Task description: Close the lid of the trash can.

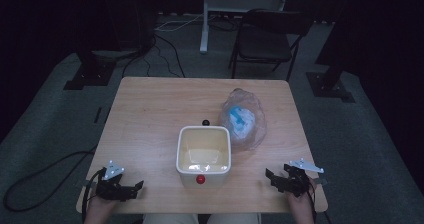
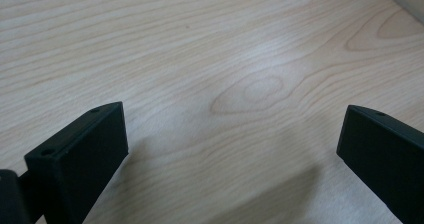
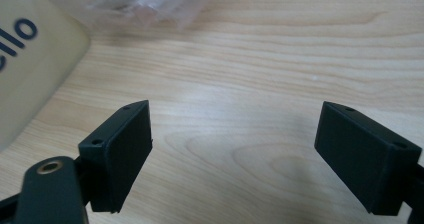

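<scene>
Nothing begun yet, by the look of it. Left gripper (image 1: 131,188) parked at 7 o'clock on the worktop (image 1: 150,114), jaws spread wide over bare wood, holding nothing. Right gripper (image 1: 274,178) parked at 5 o'clock, jaws likewise wide and empty, aimed toward the middle.

Between them, near the front edge at 6 o'clock, a cream square tub (image 1: 203,155) standing upright and open. Inside: smooth pale walls and floor, nothing to be made out in it. A small red knob (image 1: 200,179) at its near rim, a small black one (image 1: 205,122) just beyond its far rim. In the right gripper view the tub's side (image 3: 30,69) at 10 o'clock, blue lettering on it, well short of the jaws.

Touching the tub at its 2 o'clock corner, a clear plastic bag (image 1: 243,118), crumpled, with something blue and white inside; too blurred to name. Bag's edge (image 3: 135,1) at 12 o'clock in the right gripper view.

Judged from this: bag unopened, tub unfilled, everything left to do.
</scene>
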Tool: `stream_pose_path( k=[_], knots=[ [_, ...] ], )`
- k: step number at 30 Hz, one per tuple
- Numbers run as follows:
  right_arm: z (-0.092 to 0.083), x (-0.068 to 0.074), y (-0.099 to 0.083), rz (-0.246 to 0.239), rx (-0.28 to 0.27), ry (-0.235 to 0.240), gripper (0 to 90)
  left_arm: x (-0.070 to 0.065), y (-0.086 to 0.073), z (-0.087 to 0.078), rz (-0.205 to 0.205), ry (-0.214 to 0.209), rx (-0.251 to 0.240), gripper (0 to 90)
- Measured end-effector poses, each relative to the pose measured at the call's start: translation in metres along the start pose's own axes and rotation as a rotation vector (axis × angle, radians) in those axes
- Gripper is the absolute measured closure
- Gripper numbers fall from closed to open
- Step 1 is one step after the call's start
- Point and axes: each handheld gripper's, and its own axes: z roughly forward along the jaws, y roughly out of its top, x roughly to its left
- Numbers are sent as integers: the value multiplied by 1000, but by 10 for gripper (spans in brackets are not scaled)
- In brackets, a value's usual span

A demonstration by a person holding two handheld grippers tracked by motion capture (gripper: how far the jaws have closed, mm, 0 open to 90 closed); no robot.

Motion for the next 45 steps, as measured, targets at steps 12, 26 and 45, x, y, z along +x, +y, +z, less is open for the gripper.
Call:
stream_pose_path(
  k=[12,26,45],
  knots=[
    [-10,-8,-10,17,5,-23,147,5,-13,-10,-30,20,-3,5],
    [-23,-24,-26,61,0,-57,147,12,-23,-21,-52,42,-6,5],
    [-35,-26,-39,8,-52,-102,146,23,-40,-36,-64,60,-15,5]
  ],
)
